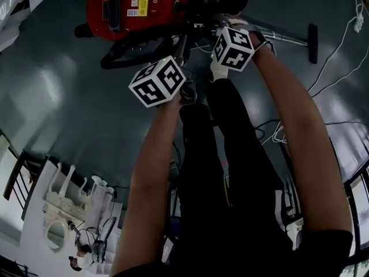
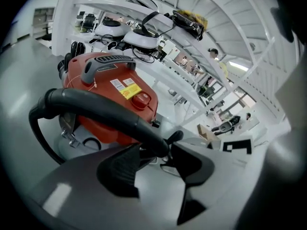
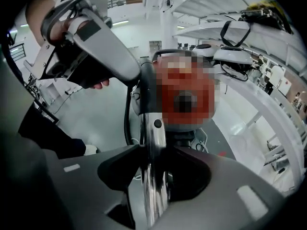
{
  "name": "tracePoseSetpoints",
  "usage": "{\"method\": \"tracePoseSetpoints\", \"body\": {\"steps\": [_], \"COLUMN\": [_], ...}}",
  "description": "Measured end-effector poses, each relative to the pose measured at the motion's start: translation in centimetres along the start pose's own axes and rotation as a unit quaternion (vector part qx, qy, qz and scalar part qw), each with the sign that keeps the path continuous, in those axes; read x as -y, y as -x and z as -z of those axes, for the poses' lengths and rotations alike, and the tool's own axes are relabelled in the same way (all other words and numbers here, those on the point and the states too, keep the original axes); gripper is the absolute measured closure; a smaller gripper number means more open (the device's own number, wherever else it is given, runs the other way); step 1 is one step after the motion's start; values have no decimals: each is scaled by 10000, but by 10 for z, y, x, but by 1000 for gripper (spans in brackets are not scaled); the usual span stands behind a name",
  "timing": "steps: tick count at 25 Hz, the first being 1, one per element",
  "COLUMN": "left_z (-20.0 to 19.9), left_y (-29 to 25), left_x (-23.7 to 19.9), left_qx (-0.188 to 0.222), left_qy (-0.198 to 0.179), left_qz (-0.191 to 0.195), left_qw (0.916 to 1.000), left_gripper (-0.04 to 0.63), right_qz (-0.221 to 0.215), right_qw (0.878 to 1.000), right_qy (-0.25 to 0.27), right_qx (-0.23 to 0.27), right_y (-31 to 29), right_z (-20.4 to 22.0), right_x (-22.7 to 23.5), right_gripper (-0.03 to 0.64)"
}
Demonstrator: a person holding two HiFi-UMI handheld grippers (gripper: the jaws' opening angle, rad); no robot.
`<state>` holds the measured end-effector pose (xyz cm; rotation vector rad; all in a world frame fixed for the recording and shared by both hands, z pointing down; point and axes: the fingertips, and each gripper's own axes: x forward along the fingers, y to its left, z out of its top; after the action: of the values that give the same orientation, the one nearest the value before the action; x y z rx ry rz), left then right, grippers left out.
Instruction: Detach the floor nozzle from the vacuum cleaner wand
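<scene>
The red canister vacuum (image 1: 135,7) stands on the grey floor with its black hose (image 1: 138,45) looped in front. A chrome wand (image 1: 282,37) runs right to the black floor nozzle (image 1: 312,42), which is still on the wand. In the left gripper view, my left gripper (image 2: 153,152) is open, with the hose's black end (image 2: 144,131) lying between its jaws. My right gripper (image 3: 154,171) is shut on the chrome wand (image 3: 153,143), its pads against both sides. In the head view, the marker cubes of the left gripper (image 1: 157,81) and the right gripper (image 1: 232,48) hide the jaws.
White and black cables (image 1: 346,45) trail on the floor to the right of the nozzle. My legs in black trousers (image 1: 219,154) are directly below the grippers. White shelving with headsets (image 2: 144,32) stands behind the vacuum. White racks (image 1: 63,206) stand at the lower left.
</scene>
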<state>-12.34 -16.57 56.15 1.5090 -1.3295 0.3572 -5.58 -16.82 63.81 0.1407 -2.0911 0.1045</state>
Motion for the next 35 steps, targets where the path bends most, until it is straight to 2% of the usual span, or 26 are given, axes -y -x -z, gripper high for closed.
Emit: {"method": "tracePoseSetpoints", "body": {"steps": [6,12,14,16,17,19,21,23,24,26,28,29,32,33,35], "left_z": [-5,-6,-7,-1,3,7,2,-11,-19,-34,-41,-40,-24,-16,-2], "left_y": [-4,-5,-4,1,5,17,30,39,42,46,45,43,30,26,20], "left_x": [-5,-14,-10,0,5,12,18,27,33,44,53,55,54,55,56], "left_qx": [116,142,52,-153,-267,-391,-344,-305,-319,-437,-762,-1013,-1893,-2120,-2423], "left_qy": [382,334,-77,-844,-1301,-2225,-2982,-3526,-3760,-4278,-4834,-5101,-5773,-5916,-6100], "left_qz": [-87,-360,-376,-356,-346,-346,-325,-193,-85,204,589,784,1286,1439,1664], "left_qw": [9992,9987,9992,9957,9905,9735,9533,9351,9260,9026,8701,8505,7838,7645,7358], "left_gripper": [388,380,373,373,380,416,436,435,413,397,395,392,343,340,327], "right_qz": [-191,-309,-353,-400,-427,-500,-604,-726,-782,-889,-1026,-1121,-1459,-1554,-1685], "right_qw": [9997,9993,9992,9990,9989,9986,9980,9971,9966,9957,9942,9931,9885,9870,9847], "right_qy": [121,180,174,159,150,140,146,173,187,212,247,265,305,317,344], "right_qx": [-24,-137,-110,-82,-75,-79,-107,-138,-151,-174,-194,-203,-240,-260,-282], "right_y": [-4,-2,1,5,7,11,15,19,21,24,29,32,38,39,41], "right_z": [1,1,1,1,1,1,1,2,2,2,2,1,2,3,5], "right_x": [-1,-3,-2,-1,0,1,1,0,-1,-3,-5,-7,-15,-18,-22], "right_gripper": [446,448,448,448,448,448,448,448,448,448,448,448,446,446,446]}}
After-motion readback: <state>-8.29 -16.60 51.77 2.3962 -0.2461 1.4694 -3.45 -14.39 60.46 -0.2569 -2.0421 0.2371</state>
